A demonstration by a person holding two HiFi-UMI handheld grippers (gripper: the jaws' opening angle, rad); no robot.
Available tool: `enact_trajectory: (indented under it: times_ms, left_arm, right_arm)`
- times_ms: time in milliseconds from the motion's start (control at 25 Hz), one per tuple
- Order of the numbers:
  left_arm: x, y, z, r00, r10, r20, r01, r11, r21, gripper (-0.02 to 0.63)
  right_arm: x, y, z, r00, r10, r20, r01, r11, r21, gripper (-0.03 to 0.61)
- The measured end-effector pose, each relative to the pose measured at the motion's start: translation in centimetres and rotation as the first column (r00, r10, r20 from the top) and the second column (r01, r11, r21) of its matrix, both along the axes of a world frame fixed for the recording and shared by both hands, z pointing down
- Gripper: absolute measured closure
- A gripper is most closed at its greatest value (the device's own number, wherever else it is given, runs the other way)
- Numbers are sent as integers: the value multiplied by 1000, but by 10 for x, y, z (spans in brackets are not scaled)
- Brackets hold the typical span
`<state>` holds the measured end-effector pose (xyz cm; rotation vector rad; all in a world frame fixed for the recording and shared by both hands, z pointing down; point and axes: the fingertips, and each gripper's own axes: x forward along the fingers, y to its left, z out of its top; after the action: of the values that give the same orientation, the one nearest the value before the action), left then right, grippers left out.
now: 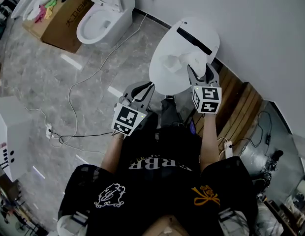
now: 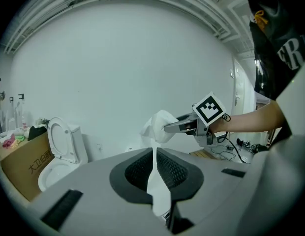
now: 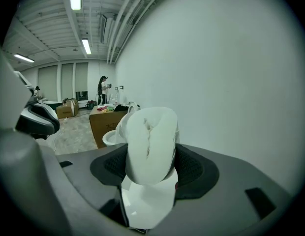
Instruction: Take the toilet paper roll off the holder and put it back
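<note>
Right hand-held gripper (image 1: 199,69): clamped on the toilet paper roll (image 3: 148,141), squishing it a bit.
Roll: right over the white oval thing (image 1: 167,48). We think that's the holder, but it's hard to tell from above.
Left hand-held gripper (image 2: 154,156): jaws pretty much together, nothing in them, beside the holder.
Further out: toilet (image 1: 101,14) and cardboard box (image 1: 64,23) by the wall.

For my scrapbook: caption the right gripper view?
Right claw squeezes a squashed toilet paper roll beside a white wall.
</note>
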<state>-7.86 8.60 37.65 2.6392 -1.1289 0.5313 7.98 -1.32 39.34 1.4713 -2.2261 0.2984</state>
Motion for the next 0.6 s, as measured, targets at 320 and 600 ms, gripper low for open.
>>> enact_trajectory:
  times_ms: [320, 600]
  left_arm:
    - [54, -35, 11, 997, 77, 0, -77, 997, -25, 578]
    - [102, -82, 36, 993, 117, 22, -115, 992, -56, 578]
  right_arm:
    - [83, -30, 27, 991, 133, 8, -132, 990, -40, 304]
    - [153, -80, 74, 979, 204, -15, -205, 974, -95, 304]
